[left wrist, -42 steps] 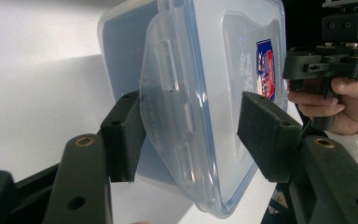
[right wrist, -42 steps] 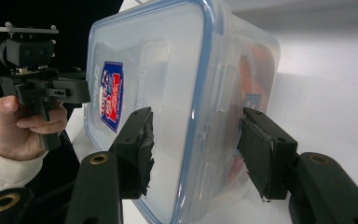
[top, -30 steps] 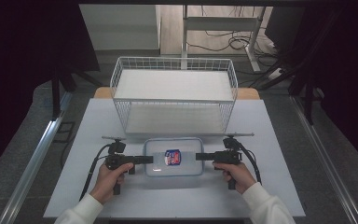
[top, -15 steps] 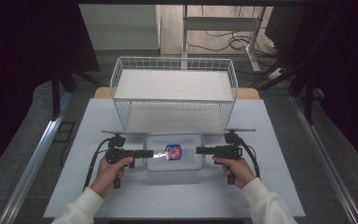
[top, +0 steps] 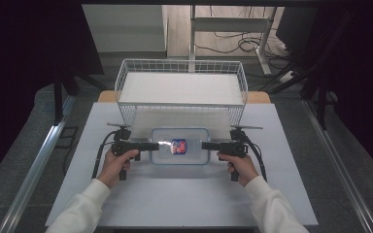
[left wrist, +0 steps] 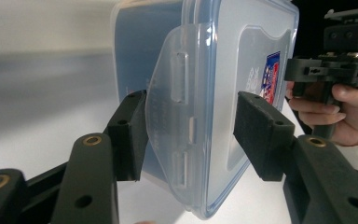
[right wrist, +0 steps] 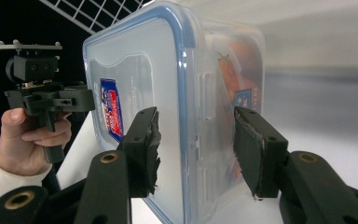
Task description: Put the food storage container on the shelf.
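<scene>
**Clear box held from both ends, basket close behind**

High view: the box (top: 179, 146) is over the counter (top: 184, 204), between the left hand-held gripper (top: 156, 145) and the right hand-held gripper (top: 204, 145). The basket (top: 182, 92) stands just behind; the front counter is free.

Left gripper view: the jaws are half open around the latch flap (left wrist: 177, 116); one pad touches, the other stands apart. The plastic looks stiff, smooth, probably slippery and light.

Right gripper view: the jaws straddle the box end, half open; contact is unclear.
</scene>
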`<state>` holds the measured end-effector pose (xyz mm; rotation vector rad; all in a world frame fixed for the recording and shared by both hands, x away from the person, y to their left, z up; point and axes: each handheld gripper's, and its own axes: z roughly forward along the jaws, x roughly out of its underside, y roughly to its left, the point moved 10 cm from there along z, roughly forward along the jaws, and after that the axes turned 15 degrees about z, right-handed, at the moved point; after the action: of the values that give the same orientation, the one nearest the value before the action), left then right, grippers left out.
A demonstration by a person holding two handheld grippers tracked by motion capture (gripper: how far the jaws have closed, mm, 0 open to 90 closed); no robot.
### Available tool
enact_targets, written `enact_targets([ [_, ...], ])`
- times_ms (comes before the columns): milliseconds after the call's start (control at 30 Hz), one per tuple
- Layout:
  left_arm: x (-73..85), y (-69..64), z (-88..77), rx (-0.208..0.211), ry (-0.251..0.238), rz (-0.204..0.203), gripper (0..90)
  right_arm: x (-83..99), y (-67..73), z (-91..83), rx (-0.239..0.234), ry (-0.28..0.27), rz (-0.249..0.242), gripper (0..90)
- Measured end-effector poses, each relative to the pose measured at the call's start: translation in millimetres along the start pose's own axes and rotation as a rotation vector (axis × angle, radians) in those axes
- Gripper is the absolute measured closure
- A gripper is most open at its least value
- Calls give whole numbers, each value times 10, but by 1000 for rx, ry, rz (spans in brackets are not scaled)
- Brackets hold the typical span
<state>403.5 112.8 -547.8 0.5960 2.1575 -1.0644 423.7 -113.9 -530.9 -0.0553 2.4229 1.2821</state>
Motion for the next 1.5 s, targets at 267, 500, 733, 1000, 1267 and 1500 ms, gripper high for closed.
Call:
enact_targets([
  [267,-234,94,42,-11,-21,36,455,-183,-1,40,-20,-47,-5,520],
  [500,-295,200,135,-33,-47,43,448,-314,-82,98,-30,-89,17,519],
  [733,-230,276,252,-38,-35,43,438,-358,-191,152,-4,-110,28,515],
  [1000,-253,306,294,-58,-60,32,416,-406,-240,178,4,-141,69,510],
  [1267,-280,356,331,-62,-88,-35,405,-468,-283,220,-7,-182,131,509],
  [1500,-281,363,333,-69,-92,-40,403,-482,-286,231,-5,-194,119,432],
])
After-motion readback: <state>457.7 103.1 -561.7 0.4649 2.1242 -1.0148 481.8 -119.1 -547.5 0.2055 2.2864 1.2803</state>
